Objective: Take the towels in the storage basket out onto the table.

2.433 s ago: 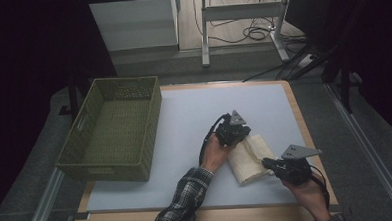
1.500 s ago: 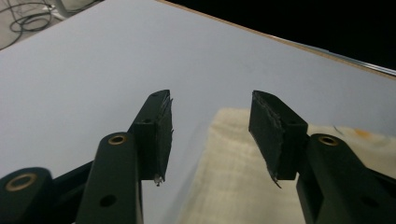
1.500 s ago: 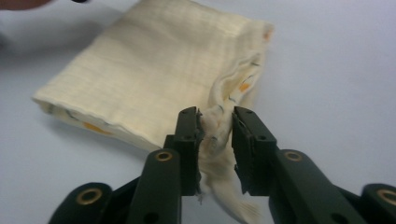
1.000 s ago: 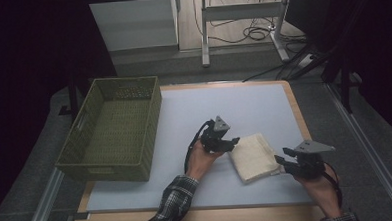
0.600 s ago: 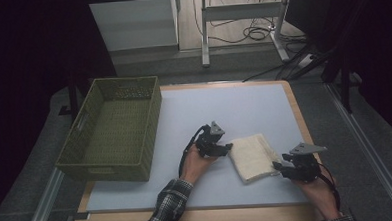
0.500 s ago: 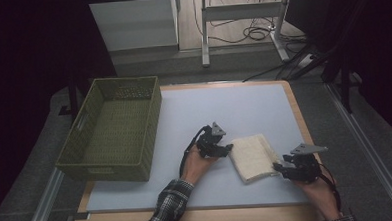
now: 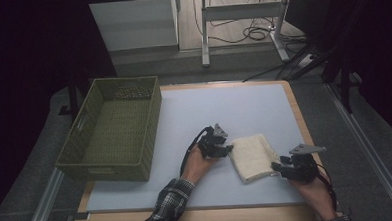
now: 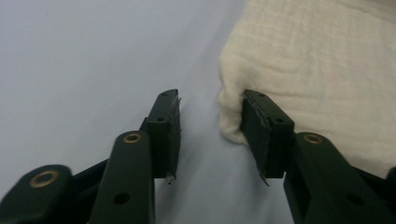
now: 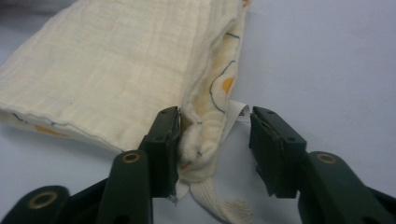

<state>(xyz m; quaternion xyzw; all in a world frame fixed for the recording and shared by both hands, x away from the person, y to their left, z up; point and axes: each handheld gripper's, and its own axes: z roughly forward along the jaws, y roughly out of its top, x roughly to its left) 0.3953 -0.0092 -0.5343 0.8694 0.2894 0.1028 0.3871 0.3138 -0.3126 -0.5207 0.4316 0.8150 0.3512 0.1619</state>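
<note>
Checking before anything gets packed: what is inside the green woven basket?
The basket appears empty in the high view: its woven floor shows, with nothing lying on it. The strip of floor just behind its near wall is hidden. The folded cream cloth lies outside, on the table.

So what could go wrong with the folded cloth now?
The right gripper has just been closing, but its jaws take in only a bunched corner of the cloth, so the folds might slide apart if it lifts. The left gripper has also been closing: one jaw touches the cloth's edge, the other stands over bare table, so it might push the cloth instead of catching it.
</note>
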